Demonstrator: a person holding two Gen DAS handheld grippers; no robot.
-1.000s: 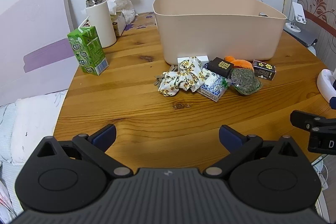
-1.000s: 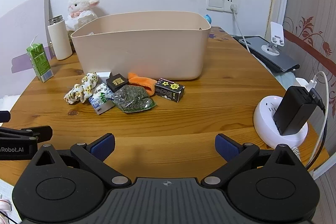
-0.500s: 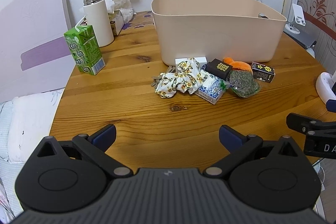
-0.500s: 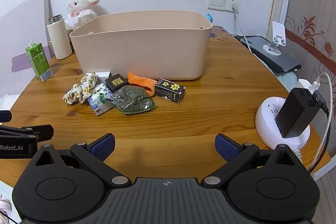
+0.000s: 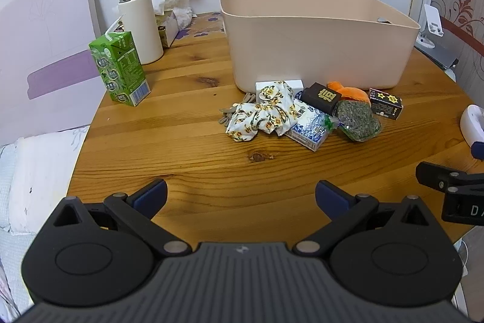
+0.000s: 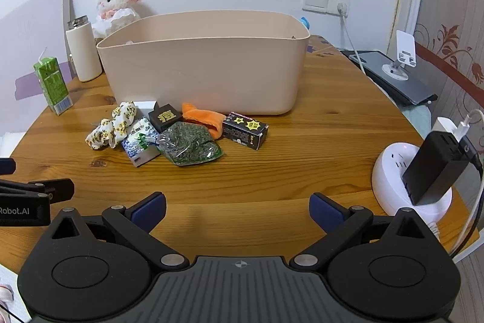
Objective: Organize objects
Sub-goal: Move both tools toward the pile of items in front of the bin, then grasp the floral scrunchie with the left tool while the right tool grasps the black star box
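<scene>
While the round wooden tabletop (image 5: 169,141) carries everything, the beige bin (image 6: 205,62) stands toward its far edge. Against the bin's near wall lies a pile: floral cloth (image 5: 263,114), blue-and-white packet (image 5: 310,126), bag of green leaves (image 6: 189,146), orange cloth (image 6: 201,117), black box with a gold character (image 5: 323,97) and black starred box (image 6: 245,130). Both left tongs (image 5: 241,196) and right tongs (image 6: 237,209) hover over the near edge, jaws apart, holding nothing.
</scene>
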